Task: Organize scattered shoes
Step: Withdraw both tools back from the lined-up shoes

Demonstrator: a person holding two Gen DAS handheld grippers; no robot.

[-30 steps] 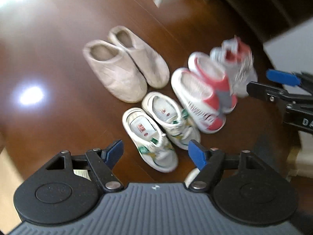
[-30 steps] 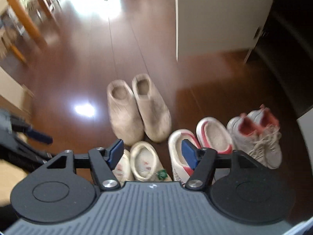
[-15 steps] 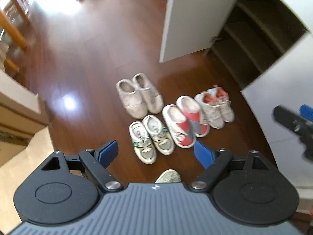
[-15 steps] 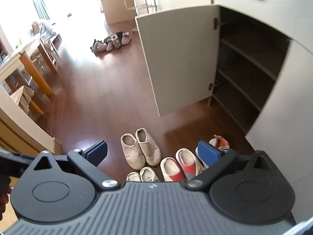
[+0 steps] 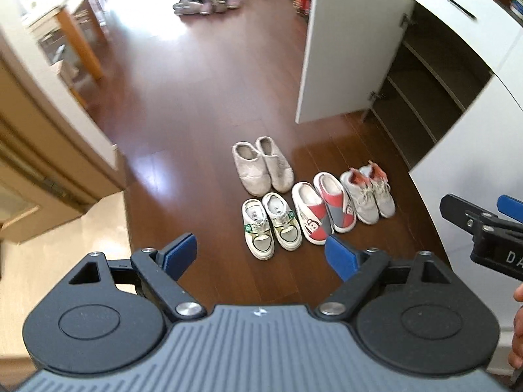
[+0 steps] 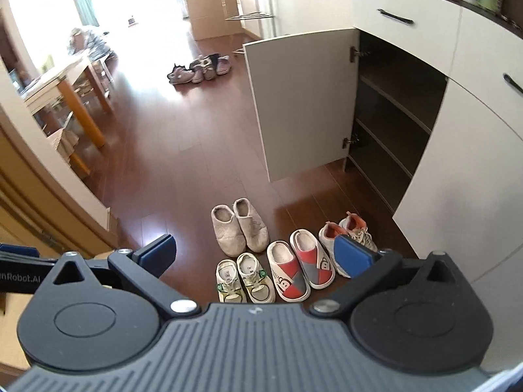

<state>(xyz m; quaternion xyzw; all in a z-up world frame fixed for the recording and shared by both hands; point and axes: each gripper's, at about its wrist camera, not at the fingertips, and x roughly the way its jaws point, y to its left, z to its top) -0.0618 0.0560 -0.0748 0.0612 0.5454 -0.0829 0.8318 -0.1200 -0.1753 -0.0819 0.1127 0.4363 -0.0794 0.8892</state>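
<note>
L view is showing right gripper [image 5: 490, 225] at far right; R view isn't. Both grippers' fingers [image 6: 354, 258] released, now raised w/ shoe pairs [image 6: 278, 254] looking farther than before.

Glossy dark wood floor [image 5: 202, 104], throwing back glare. Beige slippers [image 5: 261, 165] look fuzzy, matt cloth. Red-and-grey slippers [image 5: 322, 209] show a fleecy lining. Grey sneakers [image 5: 367, 192] look like mesh fabric with laces. White cabinet door [image 6: 300, 104], smooth and matt. Left gripper [image 5: 261, 251]: matt black plastic, shiny metal rivets.
</note>
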